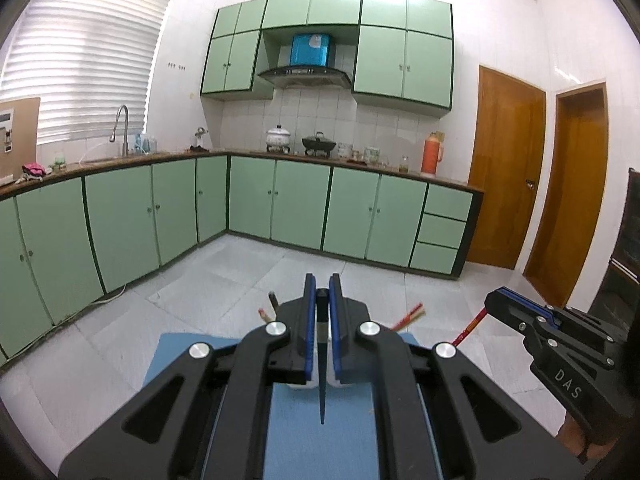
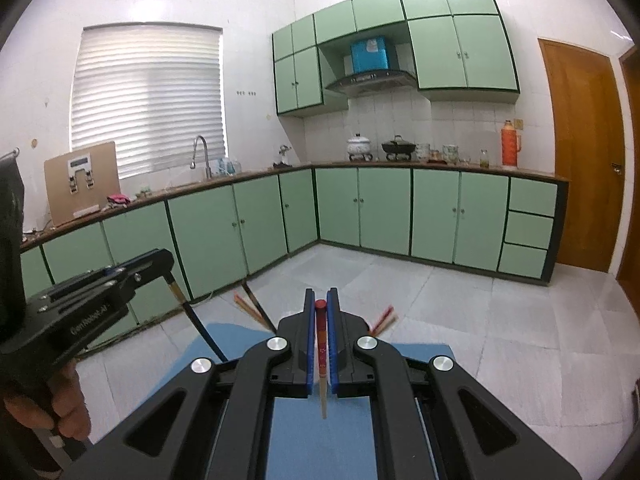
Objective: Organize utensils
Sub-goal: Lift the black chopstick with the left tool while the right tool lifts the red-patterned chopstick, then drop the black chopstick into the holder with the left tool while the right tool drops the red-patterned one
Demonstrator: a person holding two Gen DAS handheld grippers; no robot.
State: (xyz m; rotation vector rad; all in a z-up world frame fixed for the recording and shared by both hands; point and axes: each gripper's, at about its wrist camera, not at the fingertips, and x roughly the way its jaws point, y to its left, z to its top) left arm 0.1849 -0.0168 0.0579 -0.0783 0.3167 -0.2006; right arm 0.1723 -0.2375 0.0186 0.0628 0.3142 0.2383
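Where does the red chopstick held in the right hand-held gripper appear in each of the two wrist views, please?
Left wrist view: the red chopstick is at lower right, slanting down from the right hand-held gripper.
Right wrist view: it is at bottom centre, clamped upright between the blue pads, its pale tip over the blue mat.
Shared landmark: the orange thermos on the counter near the wooden door.

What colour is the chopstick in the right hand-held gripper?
Red at the top, pale wood toward the tip: the chopstick shows best in the right wrist view.

Green cabinets (image 1: 120,216), orange thermos (image 2: 510,146), two pots (image 2: 360,145) (perhaps enamel), wooden door (image 1: 506,168), window blinds (image 2: 148,96).
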